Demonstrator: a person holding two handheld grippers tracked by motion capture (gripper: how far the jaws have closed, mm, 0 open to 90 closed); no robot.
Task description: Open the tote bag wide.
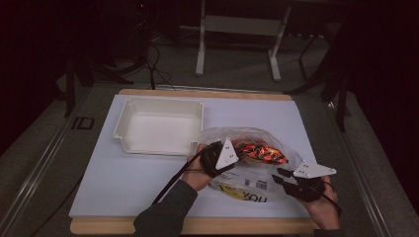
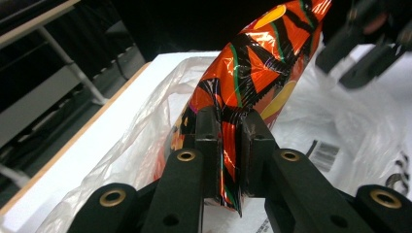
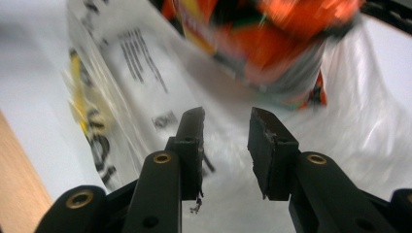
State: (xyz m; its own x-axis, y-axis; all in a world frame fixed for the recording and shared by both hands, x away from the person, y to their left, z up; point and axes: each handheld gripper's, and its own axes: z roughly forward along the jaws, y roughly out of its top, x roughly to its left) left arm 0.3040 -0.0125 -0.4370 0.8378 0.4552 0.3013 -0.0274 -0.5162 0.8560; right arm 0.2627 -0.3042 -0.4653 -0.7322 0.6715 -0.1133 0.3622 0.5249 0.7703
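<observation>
Two tongs: my left tongs pinched the crinkly orange foil snack packet, its length pointing toward my parted, empty right tongs.

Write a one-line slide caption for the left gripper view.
Left gripper pinches the sealed edge of an orange snack packet above a clear plastic bag.

The right gripper hovers over the clear plastic bag, its black jaws parted with nothing between them — only crinkled film beyond. Past the jaws, at the bag's far end, lies a blurred orange snack packet — black print runs along the bag's left side
</observation>
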